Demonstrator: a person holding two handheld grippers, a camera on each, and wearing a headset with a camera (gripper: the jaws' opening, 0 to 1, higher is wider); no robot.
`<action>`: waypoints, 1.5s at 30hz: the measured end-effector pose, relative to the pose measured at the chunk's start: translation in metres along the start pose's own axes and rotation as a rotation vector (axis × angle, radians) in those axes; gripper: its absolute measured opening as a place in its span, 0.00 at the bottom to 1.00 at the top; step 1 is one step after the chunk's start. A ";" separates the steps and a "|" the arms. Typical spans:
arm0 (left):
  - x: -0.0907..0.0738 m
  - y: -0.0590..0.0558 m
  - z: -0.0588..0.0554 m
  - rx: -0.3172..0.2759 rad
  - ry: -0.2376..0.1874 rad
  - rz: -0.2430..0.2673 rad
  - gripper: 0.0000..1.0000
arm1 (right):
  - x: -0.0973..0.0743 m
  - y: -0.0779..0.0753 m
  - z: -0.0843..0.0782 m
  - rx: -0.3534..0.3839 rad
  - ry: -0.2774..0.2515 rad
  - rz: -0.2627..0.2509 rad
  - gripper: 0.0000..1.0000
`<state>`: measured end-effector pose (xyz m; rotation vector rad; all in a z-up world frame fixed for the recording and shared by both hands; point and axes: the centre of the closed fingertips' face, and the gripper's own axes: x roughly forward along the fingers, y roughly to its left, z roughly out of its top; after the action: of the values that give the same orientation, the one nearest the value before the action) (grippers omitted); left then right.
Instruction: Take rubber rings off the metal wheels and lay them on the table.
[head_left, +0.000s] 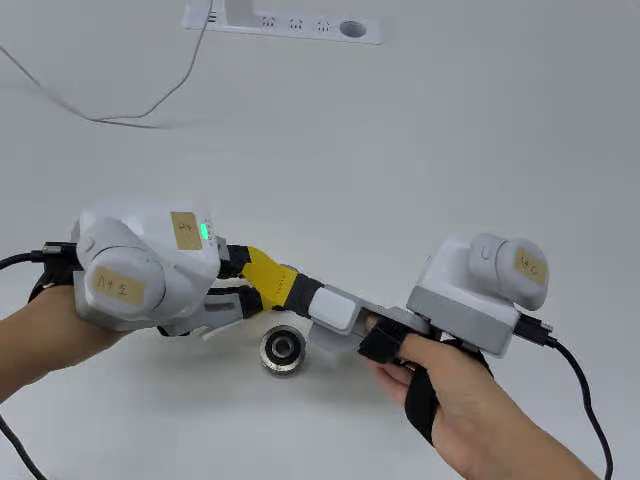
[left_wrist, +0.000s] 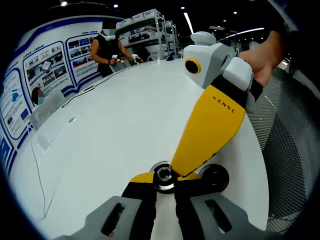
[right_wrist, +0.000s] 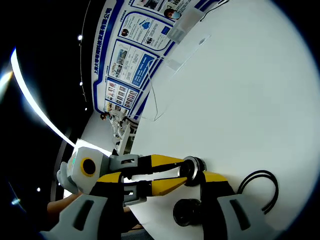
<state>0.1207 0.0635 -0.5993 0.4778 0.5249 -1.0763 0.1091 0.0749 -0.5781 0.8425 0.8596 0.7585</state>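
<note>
Your left gripper (left_wrist: 165, 183) is clamped on the metal wheel (left_wrist: 164, 175), held just above the table (left_wrist: 125, 115); your right gripper (right_wrist: 162, 200) stands open, one tip at the rim, so hook the rubber ring there, peel outward and hold the left steady.

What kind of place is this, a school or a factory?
Most likely a robotics lab or showroom: a long white workbench, blue poster boards along the wall, and storage racks behind another person working at the far end.
</note>
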 end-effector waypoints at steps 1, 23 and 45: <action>0.000 0.000 0.000 0.000 0.000 0.000 0.13 | 0.000 0.000 0.000 0.001 -0.001 0.000 0.63; 0.001 0.001 -0.002 -0.002 -0.001 0.000 0.13 | -0.003 -0.039 0.007 0.049 -0.003 -0.147 0.16; 0.000 0.003 -0.006 0.002 0.000 0.018 0.13 | -0.006 -0.046 0.007 -0.060 0.057 -0.292 0.01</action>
<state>0.1227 0.0681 -0.6035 0.4837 0.5186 -1.0596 0.1223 0.0467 -0.6125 0.6268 0.9809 0.5502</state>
